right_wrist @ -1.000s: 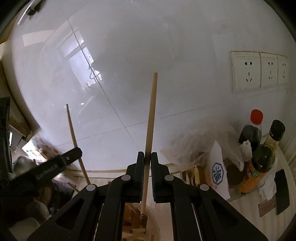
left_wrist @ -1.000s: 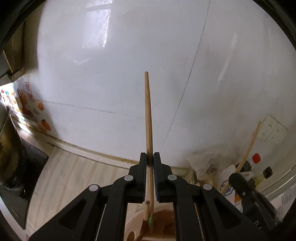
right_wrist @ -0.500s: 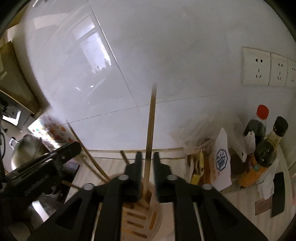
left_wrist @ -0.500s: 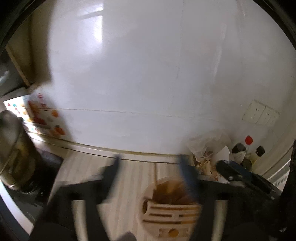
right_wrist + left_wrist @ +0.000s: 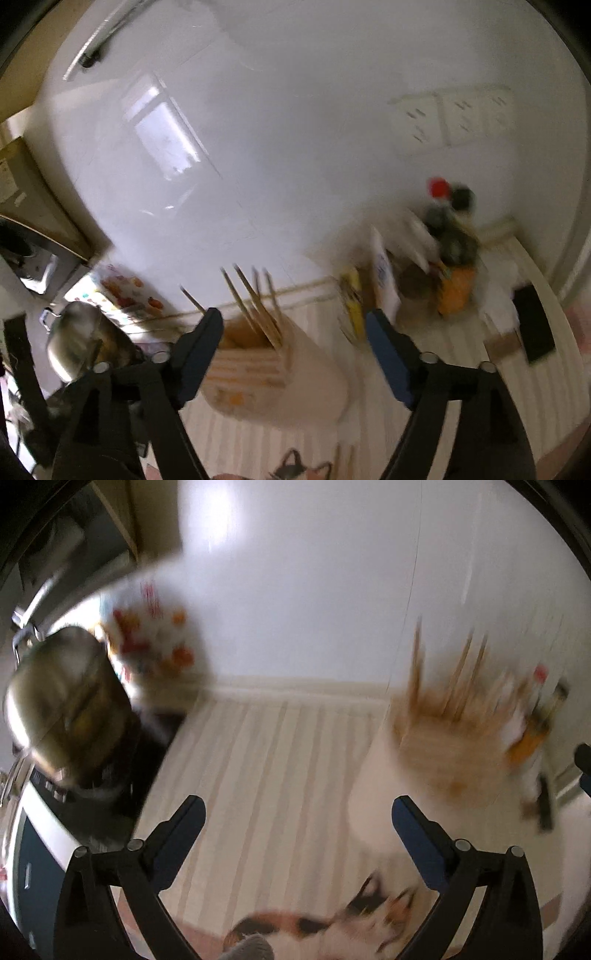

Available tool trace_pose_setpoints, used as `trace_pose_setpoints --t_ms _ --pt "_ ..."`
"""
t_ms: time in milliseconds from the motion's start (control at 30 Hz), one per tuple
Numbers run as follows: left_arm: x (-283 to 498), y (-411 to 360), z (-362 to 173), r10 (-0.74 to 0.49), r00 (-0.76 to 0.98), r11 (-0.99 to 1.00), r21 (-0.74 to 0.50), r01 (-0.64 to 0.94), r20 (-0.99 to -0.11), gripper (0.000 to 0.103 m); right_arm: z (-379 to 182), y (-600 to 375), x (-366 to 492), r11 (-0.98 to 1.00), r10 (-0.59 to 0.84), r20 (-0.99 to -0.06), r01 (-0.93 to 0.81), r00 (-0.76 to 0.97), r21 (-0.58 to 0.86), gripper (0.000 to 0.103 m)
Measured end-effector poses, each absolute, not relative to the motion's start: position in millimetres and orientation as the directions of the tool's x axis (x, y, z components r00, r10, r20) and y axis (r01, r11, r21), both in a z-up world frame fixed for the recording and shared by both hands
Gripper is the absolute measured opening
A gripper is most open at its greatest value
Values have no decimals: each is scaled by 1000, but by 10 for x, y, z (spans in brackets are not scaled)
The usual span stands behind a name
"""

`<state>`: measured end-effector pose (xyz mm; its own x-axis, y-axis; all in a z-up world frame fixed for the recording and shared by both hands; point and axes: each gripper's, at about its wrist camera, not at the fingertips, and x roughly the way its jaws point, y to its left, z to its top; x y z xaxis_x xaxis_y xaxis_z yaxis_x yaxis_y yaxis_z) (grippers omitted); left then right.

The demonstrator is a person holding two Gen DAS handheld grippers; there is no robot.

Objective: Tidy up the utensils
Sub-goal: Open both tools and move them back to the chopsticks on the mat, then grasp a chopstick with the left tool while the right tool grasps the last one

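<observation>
A beige slotted utensil holder (image 5: pixel 251 365) stands on the striped counter with several wooden chopsticks (image 5: pixel 255 299) upright in it. It also shows, blurred, at the right of the left wrist view (image 5: pixel 450 746), chopsticks (image 5: pixel 458 664) sticking up. My right gripper (image 5: pixel 293 332) is open and empty just in front of the holder. My left gripper (image 5: pixel 297 812) is open and empty over the counter, to the left of the holder.
A steel pot (image 5: pixel 62 701) sits on a dark cooktop at the left. Sauce bottles (image 5: pixel 450 236), packets (image 5: pixel 384 280) and a dark phone (image 5: pixel 533 325) crowd the right by the white tiled wall. A cat-print mat (image 5: pixel 325 930) lies at the near edge.
Both grippers opened and let go of their chopsticks, which now stand in the holder. Both pulled back and tilted down; the left swung left.
</observation>
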<state>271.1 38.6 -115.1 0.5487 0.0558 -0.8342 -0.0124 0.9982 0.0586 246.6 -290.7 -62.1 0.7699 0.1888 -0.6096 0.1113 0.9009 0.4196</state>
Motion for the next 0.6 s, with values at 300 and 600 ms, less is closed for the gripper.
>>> trace_pose_setpoints --t_ms 300,600 --pt "2367 338 -2703 290 300 944 324 69 -909 103 -2487 -2624 2042 915 223 -925 262 309 308 53" --pt "2208 16 -2995 293 268 921 346 177 -918 103 -3208 -2154 1957 978 97 -985 171 142 121 10"
